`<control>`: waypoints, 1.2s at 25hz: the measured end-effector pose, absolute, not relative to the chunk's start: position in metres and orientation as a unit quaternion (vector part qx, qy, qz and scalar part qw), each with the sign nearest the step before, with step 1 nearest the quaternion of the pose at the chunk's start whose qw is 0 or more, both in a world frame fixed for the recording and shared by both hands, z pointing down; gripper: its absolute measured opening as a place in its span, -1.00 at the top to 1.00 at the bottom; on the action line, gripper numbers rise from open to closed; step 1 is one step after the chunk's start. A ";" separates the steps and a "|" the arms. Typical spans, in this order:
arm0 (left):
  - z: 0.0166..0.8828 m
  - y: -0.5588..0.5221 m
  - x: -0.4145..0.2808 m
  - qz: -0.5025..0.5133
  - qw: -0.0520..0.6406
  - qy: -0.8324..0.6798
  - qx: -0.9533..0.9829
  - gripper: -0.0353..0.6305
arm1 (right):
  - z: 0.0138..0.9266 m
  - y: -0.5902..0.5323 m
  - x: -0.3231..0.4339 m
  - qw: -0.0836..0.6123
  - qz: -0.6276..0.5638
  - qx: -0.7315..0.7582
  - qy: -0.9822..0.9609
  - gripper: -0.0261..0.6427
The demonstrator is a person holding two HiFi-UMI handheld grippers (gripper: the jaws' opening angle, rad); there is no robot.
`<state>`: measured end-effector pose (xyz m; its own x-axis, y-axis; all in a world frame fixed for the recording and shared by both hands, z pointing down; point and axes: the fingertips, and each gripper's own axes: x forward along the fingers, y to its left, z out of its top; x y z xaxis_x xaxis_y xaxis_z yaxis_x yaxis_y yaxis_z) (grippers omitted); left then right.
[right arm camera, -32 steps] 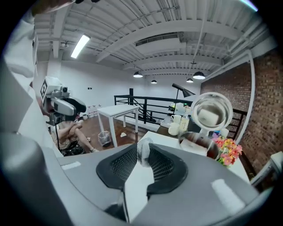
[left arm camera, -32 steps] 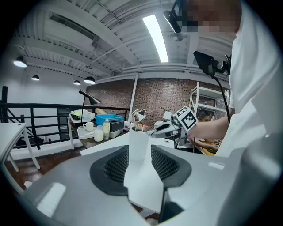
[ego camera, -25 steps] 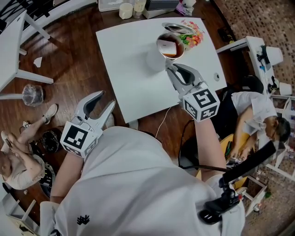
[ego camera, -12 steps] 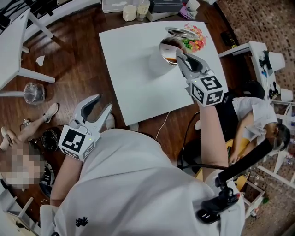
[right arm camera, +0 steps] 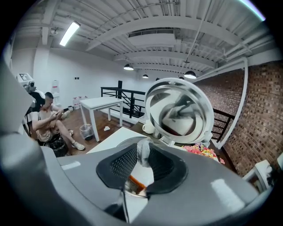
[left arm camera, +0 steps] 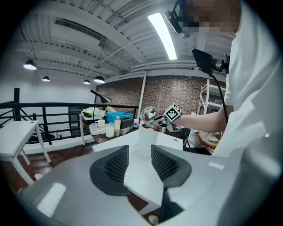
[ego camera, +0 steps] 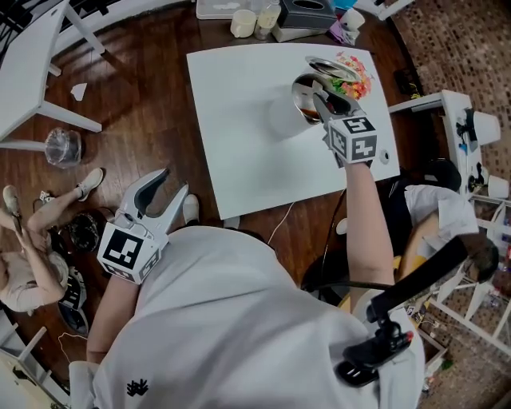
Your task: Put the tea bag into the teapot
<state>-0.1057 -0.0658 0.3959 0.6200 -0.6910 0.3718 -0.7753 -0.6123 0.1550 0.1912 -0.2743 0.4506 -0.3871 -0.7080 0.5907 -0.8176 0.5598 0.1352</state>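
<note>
The steel teapot (ego camera: 304,94) stands at the far right of the white table (ego camera: 239,152), its hinged lid (ego camera: 327,67) tipped open. My right gripper (ego camera: 321,97) hovers right over the pot's mouth. In the right gripper view the right gripper (right arm camera: 140,164) is shut on a small whitish tea bag (right arm camera: 143,150), with the mirror-like lid (right arm camera: 179,110) just beyond and brown tea (right arm camera: 134,182) below. My left gripper (ego camera: 174,182) hangs off the table's near left corner, over the floor. Its jaws (left arm camera: 139,152) are open with nothing between them.
A white cup (ego camera: 285,118) stands just left of the teapot, and flowers (ego camera: 356,77) lie behind it. Cups and a tray (ego camera: 243,22) sit on a bench beyond the table. One person (ego camera: 28,264) sits at the left, another (ego camera: 443,220) at the right.
My right gripper has moved away from me across the table, from the pot's near side to over its mouth. The left gripper has hardly shifted.
</note>
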 end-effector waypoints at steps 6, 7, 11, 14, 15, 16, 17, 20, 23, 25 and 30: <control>0.396 -0.065 -0.115 0.136 0.157 -0.425 0.881 0.49 | 0.463 -0.282 0.187 0.329 0.087 0.458 -0.821 0.68; 0.396 -0.065 -0.116 0.136 0.158 -0.426 0.880 0.49 | 0.464 -0.282 0.187 0.335 0.086 0.457 -0.820 0.67; 0.397 -0.064 -0.116 0.136 0.160 -0.425 0.881 0.49 | 0.470 -0.280 0.186 0.351 0.084 0.449 -0.817 0.63; 0.398 -0.066 -0.117 0.137 0.160 -0.424 0.881 0.49 | 0.472 -0.281 0.185 0.346 0.086 0.451 -0.818 0.55; 0.399 -0.066 -0.118 0.138 0.160 -0.423 0.881 0.49 | 0.472 -0.281 0.185 0.344 0.088 0.452 -0.819 0.52; 0.399 -0.067 -0.118 0.138 0.160 -0.423 0.881 0.49 | 0.473 -0.282 0.185 0.342 0.090 0.452 -0.819 0.47; 0.399 -0.067 -0.118 0.138 0.160 -0.422 0.881 0.49 | 0.473 -0.281 0.185 0.341 0.091 0.453 -0.819 0.44; 0.398 -0.068 -0.117 0.138 0.159 -0.419 0.883 0.49 | 0.467 -0.280 0.187 0.333 0.087 0.459 -0.819 0.41; 0.397 -0.069 -0.114 0.135 0.159 -0.413 0.886 0.49 | 0.453 -0.275 0.189 0.316 0.075 0.473 -0.819 0.43; 0.397 -0.068 -0.112 0.134 0.157 -0.409 0.889 0.49 | 0.442 -0.269 0.188 0.304 0.070 0.479 -0.821 0.44; 0.391 -0.071 -0.105 0.126 0.151 -0.390 0.900 0.49 | 0.403 -0.235 0.183 0.269 0.054 0.491 -0.827 0.45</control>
